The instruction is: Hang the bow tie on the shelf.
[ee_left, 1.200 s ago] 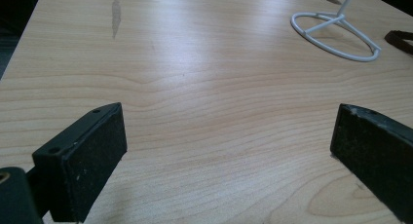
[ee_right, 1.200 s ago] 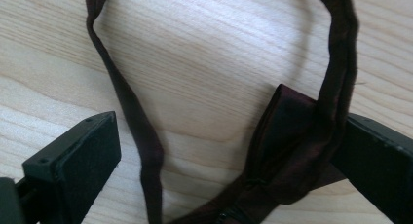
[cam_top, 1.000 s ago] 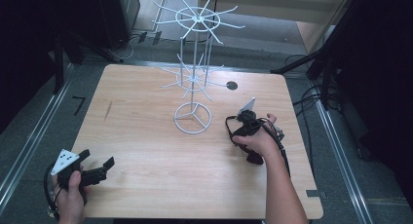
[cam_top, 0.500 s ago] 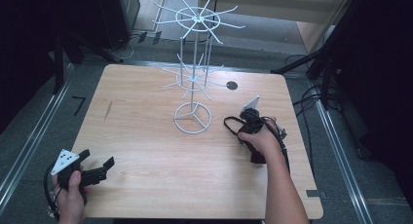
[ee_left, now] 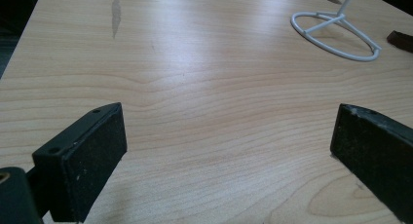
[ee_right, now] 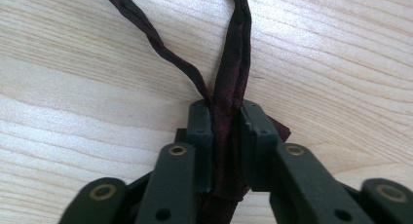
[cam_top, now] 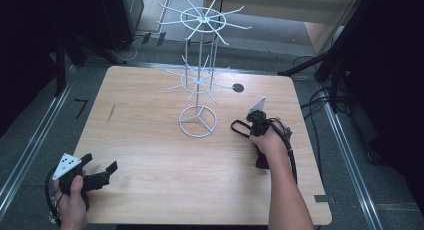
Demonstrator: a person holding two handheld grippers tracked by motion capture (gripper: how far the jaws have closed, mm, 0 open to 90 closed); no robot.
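A dark maroon fabric strap [ee_right: 239, 53] lies on the wooden table [cam_top: 150, 140], and my right gripper [ee_right: 226, 118] is shut on it. In the high view the right gripper [cam_top: 251, 123] sits right of the white wire rack [cam_top: 198, 121], with the strap's loop [cam_top: 239, 128] toward the rack's ring base. More maroon cloth [cam_top: 261, 163] shows under the hand. At the table's near left corner my left gripper [cam_top: 100, 164] is open and holds nothing. In the left gripper view its jaws [ee_left: 229, 131] stand wide apart over bare wood, with the rack base [ee_left: 336, 36] far off.
The rack stands upright mid-table with two tiers of thin radiating arms [cam_top: 202, 20]. A small black round spot [cam_top: 238, 88] marks the table behind the right hand. Dark stands and cables [cam_top: 325, 97] crowd the floor to the right.
The right hand with the strap has shifted only slightly beside the rack. The left gripper has stayed where it was.
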